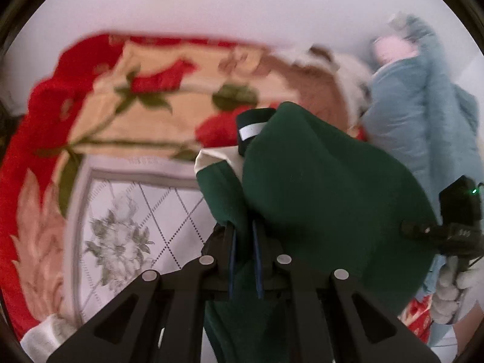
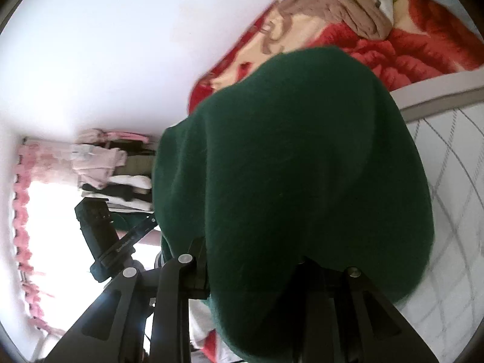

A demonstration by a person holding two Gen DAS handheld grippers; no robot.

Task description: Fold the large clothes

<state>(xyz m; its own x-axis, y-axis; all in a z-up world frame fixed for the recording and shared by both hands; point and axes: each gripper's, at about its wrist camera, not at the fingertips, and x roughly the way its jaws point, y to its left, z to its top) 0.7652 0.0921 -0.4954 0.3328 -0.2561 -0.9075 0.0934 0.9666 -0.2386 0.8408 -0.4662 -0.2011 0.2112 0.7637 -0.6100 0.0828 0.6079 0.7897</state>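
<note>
A dark green garment [image 1: 317, 187] with a white label and cream lining at its collar hangs lifted above the bed. My left gripper [image 1: 243, 230] is shut on its edge, cloth pinched between the fingers. In the right wrist view the same green garment [image 2: 296, 163] drapes over my right gripper [image 2: 254, 260] and hides its fingertips; it appears shut on the cloth. The right gripper's body also shows in the left wrist view [image 1: 453, 227], held by a white-gloved hand.
Below lies a red and cream floral blanket [image 1: 90, 106] and a white quilted sheet [image 1: 136, 227]. A grey-blue garment [image 1: 423, 121] and a brown one [image 2: 338, 6] lie on the bed. Stacked clothes [image 2: 115, 169] and a pink-fringed window are at the left.
</note>
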